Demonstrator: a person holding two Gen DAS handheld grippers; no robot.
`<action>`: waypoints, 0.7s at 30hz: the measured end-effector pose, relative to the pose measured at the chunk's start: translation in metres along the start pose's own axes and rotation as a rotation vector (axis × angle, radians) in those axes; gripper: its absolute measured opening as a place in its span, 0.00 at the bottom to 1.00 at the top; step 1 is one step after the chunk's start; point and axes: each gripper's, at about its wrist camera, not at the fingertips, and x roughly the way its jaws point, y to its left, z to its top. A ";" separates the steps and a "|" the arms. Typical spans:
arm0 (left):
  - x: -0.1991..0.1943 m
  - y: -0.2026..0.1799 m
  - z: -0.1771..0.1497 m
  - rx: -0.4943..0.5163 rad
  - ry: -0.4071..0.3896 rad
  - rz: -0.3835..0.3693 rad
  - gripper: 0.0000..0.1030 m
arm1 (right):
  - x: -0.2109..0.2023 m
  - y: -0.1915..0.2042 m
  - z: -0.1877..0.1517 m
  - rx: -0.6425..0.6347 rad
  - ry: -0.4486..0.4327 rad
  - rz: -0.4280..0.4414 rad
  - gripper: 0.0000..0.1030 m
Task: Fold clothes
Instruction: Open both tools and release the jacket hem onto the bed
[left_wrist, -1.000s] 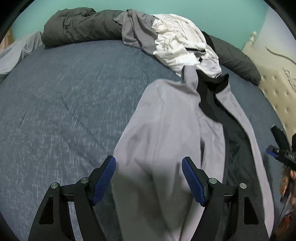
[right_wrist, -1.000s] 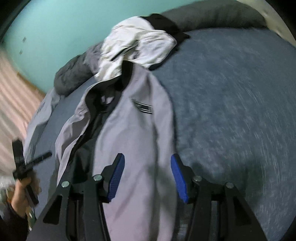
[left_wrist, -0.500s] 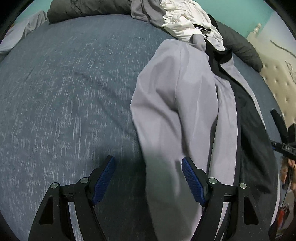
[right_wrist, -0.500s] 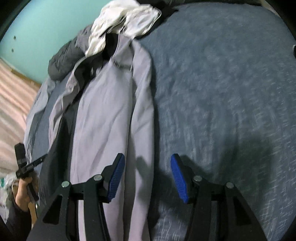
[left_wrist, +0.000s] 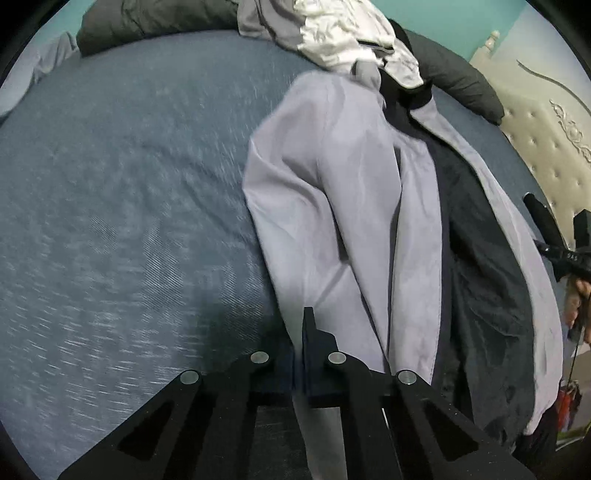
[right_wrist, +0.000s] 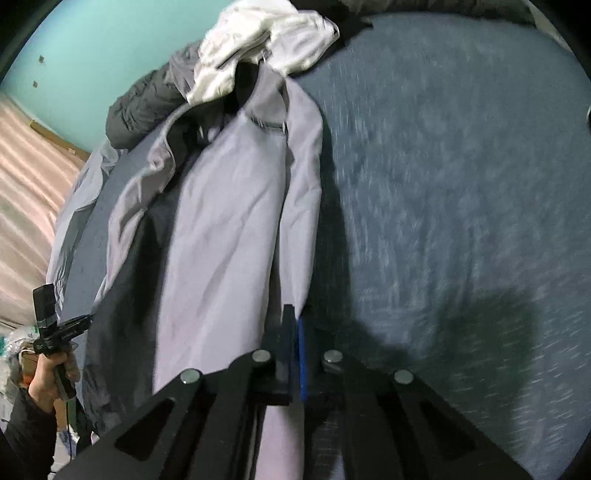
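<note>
Fingers of the left gripper pressed together on the near outer edge of the lilac-grey jacket; cloth runs in between the pads and out below them. Fingers of the right gripper likewise clamped, on the opposite outer edge of the same jacket. Both pinches sit at the hem end, nearest the cameras. No gap visible between either pair.

Jacket lies lengthwise on the blue bed, front open, dark lining exposed down the middle. Collar end points away, running up into the pile beyond.

Far end of bed: white garment heaped on the jacket's collar, dark grey padded garment behind it, teal wall past that. Pale quilted headboard off to one side in the left view.

Step in hand, as I read it: hem corners secured, first fold of the jacket about to start. The next move probably calls for lifting both corners together, keeping the hem taut, then carrying it toward the collar. Likely snag: the collar is pinned under the white garment, so the far end may need dragging clear first.
</note>
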 end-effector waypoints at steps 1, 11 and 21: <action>-0.006 0.004 0.004 0.003 -0.010 0.018 0.03 | -0.008 0.000 0.003 -0.006 -0.016 -0.007 0.01; -0.053 0.064 0.059 0.021 -0.051 0.191 0.03 | -0.078 -0.032 0.042 -0.018 -0.137 -0.189 0.01; -0.080 0.085 0.120 0.091 -0.094 0.390 0.03 | -0.119 -0.057 0.093 -0.087 -0.187 -0.408 0.01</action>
